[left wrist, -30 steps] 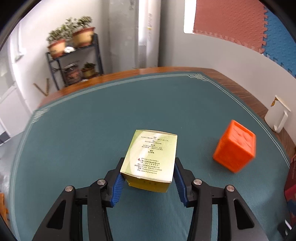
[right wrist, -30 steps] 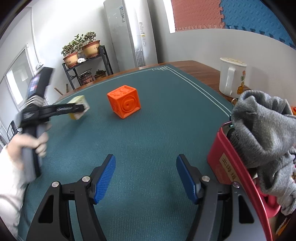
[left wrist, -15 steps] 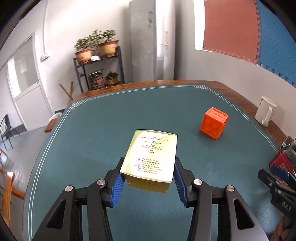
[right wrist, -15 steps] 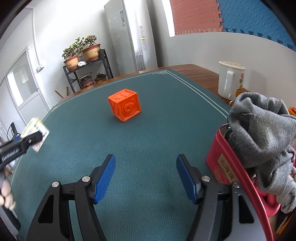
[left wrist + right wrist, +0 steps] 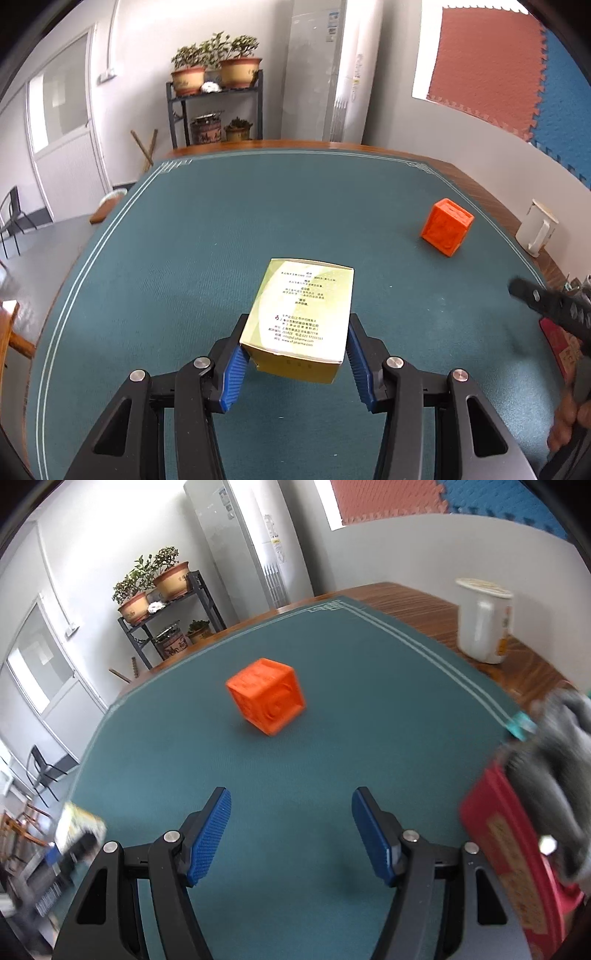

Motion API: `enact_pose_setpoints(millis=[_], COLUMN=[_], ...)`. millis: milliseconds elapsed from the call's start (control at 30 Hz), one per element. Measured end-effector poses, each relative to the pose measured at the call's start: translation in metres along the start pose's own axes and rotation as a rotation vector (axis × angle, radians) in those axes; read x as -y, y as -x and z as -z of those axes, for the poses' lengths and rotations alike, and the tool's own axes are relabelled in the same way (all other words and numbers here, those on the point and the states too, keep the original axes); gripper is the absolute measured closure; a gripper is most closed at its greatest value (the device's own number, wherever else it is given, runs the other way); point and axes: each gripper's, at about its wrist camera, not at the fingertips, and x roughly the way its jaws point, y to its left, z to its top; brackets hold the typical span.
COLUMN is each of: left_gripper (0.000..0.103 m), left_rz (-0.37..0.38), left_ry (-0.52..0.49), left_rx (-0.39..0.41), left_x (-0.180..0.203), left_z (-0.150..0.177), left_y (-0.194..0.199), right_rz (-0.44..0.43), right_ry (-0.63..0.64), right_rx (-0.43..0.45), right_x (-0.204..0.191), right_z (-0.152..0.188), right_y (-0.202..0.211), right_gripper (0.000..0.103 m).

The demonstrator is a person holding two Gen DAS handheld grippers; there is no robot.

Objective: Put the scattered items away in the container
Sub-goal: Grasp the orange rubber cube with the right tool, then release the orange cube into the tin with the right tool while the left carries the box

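My left gripper [image 5: 295, 350] is shut on a yellow-green carton [image 5: 301, 317] and holds it above the green table mat [image 5: 221, 229]. An orange cube [image 5: 447, 226] lies on the mat to the far right; in the right wrist view the cube [image 5: 266, 695] lies ahead of my right gripper [image 5: 291, 827], which is open and empty. The red container [image 5: 509, 849] stands at the right edge with grey cloth [image 5: 554, 746] piled in it. The carton [image 5: 77, 825] shows blurred at the lower left of that view.
A white mug [image 5: 484, 622] stands on the bare wooden table edge at the far right, also seen in the left wrist view [image 5: 535, 229]. The right gripper's arm [image 5: 554, 314] crosses the right side. A plant shelf [image 5: 218, 107] stands beyond the table.
My left gripper has lifted and drawn back with the carton, so the cube looks farther away. My right gripper has moved towards the cube and swung left; the container has slid to the right edge.
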Motion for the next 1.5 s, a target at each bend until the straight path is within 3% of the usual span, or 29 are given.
enact_pose_setpoints(millis=[167, 367, 533, 600, 767, 1033, 1200, 1367, 1500], left_gripper=[0.052, 0.052, 0.052, 0.052, 0.052, 0.052, 0.052, 0.052, 0.052], left_rz=[0.015, 0.016, 0.010, 0.013, 0.027, 0.058, 0.077, 0.107, 0.128], left_ry=[0.034, 0.073, 0.099, 0.093, 0.074, 0.040, 0.019, -0.018, -0.046], left_rx=[-0.020, -0.046, -0.063, -0.071, -0.076, -0.059, -0.049, -0.031, -0.020], left_x=[-0.009, -0.022, -0.031, -0.030, -0.022, -0.006, 0.005, 0.020, 0.031], left_z=[0.001, -0.001, 0.001, 0.002, 0.005, 0.007, 0.008, 0.011, 0.013], left_y=[-0.005, -0.011, -0.015, -0.017, -0.015, -0.004, 0.003, 0.016, 0.024], right_rz=[-0.009, 0.164, 0.301, 0.342, 0.347, 0.202, 0.141, 0.140, 0.207], right_ry=[-0.095, -0.079, 0.014, 0.039, 0.096, 0.088, 0.106, 0.095, 0.079], right_rx=[-0.020, 0.002, 0.056, 0.064, 0.070, 0.121, 0.203, 0.304, 0.372], right_x=[-0.016, -0.040, -0.060, -0.058, -0.054, -0.051, -0.051, -0.025, 0.011], right_z=[-0.034, -0.066, -0.072, -0.072, -0.068, -0.048, -0.032, -0.017, -0.004], right_y=[-0.041, -0.091, -0.115, -0.121, -0.112, -0.048, 0.020, 0.093, 0.149], right_gripper=[0.031, 0.026, 0.026, 0.038, 0.047, 0.047, 0.047, 0.047, 0.047])
